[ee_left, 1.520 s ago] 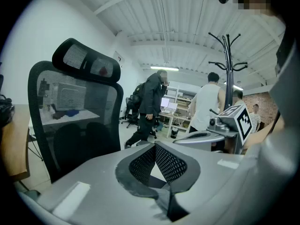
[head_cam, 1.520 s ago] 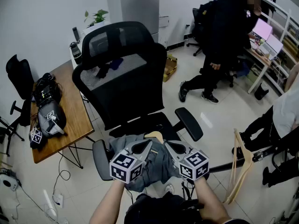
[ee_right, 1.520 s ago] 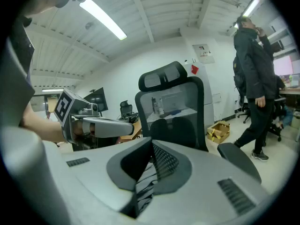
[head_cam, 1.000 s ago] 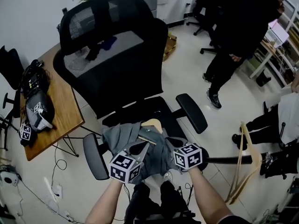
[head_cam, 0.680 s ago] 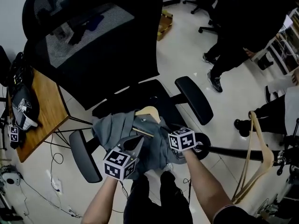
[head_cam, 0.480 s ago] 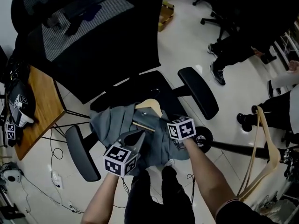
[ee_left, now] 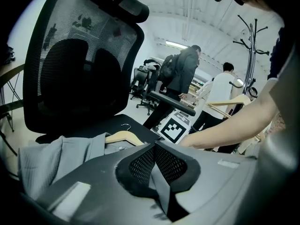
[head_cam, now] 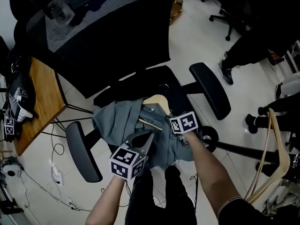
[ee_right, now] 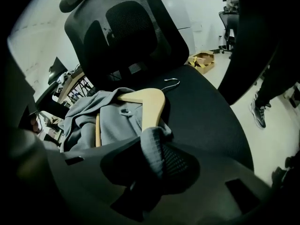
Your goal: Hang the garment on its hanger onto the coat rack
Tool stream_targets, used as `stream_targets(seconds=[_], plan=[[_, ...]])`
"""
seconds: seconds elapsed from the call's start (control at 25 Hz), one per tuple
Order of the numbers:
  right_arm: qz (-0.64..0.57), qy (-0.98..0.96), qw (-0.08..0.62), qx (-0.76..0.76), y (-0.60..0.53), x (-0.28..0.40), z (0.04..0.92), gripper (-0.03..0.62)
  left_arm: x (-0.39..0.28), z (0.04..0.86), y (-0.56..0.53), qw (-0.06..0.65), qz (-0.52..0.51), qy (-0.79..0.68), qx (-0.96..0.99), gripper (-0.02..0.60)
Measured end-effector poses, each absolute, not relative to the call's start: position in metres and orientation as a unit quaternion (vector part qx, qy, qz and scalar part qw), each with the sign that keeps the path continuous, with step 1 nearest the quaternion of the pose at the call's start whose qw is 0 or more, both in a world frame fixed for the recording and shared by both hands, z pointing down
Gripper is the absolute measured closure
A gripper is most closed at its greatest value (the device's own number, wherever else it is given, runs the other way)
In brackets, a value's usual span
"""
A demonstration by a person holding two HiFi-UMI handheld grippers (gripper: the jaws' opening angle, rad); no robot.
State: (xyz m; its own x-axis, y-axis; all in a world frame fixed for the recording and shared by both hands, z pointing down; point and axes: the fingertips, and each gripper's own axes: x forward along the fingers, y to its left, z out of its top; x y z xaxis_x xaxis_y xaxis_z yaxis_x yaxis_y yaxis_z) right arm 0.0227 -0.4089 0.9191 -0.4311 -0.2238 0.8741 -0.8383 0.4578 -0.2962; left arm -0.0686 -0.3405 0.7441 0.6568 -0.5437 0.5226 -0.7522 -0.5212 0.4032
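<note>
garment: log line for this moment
garment: on hanger, chair seat | right gripper: just closing on garment fold | left gripper: shut

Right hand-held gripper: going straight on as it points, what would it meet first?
The grey garment: a fold sits between the hand-held gripper's jaws, which have just been closing; likely the hanger next.

Hanger mostly buried under garment; chair back cut by top edge.
</note>
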Motion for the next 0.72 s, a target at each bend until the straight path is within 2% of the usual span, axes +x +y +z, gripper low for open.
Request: stream_targets(seconds=[0.16,0.4,0.72], plan=[[0.356,-0.771,0.389,0.358,-0.409,0.022,0.904,0.480,-0.071,0.744,-0.338,0.311,0.172,-0.380,0.854,0.575],[0.285,-0.816,0.328,0.382,-0.420,0.019,0.846,0.484,-0.072,0.733,-0.338,0.300,0.167,-0.388,0.855,0.575],[0.108,-0.848,0.294,0.428,-0.403,0.009,0.723,0.523,-0.090,0.674,-0.332,0.262,0.141,-0.407,0.864,0.575]])
